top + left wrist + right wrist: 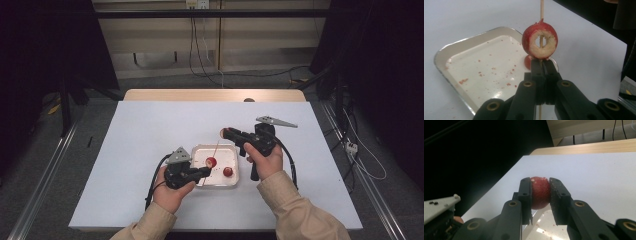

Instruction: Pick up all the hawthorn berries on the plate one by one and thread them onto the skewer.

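The left gripper (206, 171) is clamping the lower end of a thin wooden skewer (216, 148), which is standing over the white tray (198, 181) on the bench (140, 130) with a cored red fruit (211, 162) threaded on it (its pale ring is facing the left gripper view). Another red fruit (228, 171) is lying in the tray. The right gripper (224, 133) is squeezing a third red fruit (540, 192) above the tray's far edge, near the skewer's top.

L gripper (206, 171) jaws clamped low; R gripper (225, 133) jaws clamped, raised.
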Demonstrator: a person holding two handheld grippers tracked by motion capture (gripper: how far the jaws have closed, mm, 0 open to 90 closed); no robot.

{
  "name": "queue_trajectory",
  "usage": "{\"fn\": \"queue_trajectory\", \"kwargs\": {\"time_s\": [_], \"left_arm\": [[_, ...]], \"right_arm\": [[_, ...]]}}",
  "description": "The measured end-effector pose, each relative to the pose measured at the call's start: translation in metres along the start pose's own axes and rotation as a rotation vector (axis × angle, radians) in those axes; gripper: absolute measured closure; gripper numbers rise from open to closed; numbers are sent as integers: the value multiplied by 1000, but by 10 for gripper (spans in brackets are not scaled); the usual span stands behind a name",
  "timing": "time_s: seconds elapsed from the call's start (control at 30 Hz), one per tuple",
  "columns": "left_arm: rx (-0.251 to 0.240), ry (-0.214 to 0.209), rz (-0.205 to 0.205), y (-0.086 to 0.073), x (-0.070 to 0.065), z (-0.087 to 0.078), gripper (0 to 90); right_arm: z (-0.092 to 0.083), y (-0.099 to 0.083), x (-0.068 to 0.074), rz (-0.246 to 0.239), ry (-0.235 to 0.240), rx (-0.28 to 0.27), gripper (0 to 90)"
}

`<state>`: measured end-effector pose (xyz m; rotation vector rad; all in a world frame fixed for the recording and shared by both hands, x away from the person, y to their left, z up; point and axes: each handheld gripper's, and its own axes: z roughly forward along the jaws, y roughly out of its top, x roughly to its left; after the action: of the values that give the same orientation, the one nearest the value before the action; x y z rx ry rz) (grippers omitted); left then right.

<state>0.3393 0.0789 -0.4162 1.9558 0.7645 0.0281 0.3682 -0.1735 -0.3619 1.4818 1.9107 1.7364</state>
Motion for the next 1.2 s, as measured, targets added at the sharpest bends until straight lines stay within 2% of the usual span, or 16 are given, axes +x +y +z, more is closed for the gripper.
{"fn": "queue_trajectory", "kwargs": {"time_s": [0.17,0.43,0.9,1.03,1.2], "left_arm": [[1,-14,-2,0,-2,3,893],[3,-6,-13,-1,0,2,893],[-12,7,-22,-1,3,0,893],[-9,5,-22,-1,3,1,893],[-27,9,-38,-1,3,-1,893]], "right_arm": [[2,-1,3,12,14,-5,728],[6,-4,11,22,59,-2,727],[4,-5,9,19,53,-3,728],[5,-7,10,26,67,0,727],[8,-11,12,23,74,12,727]]}}
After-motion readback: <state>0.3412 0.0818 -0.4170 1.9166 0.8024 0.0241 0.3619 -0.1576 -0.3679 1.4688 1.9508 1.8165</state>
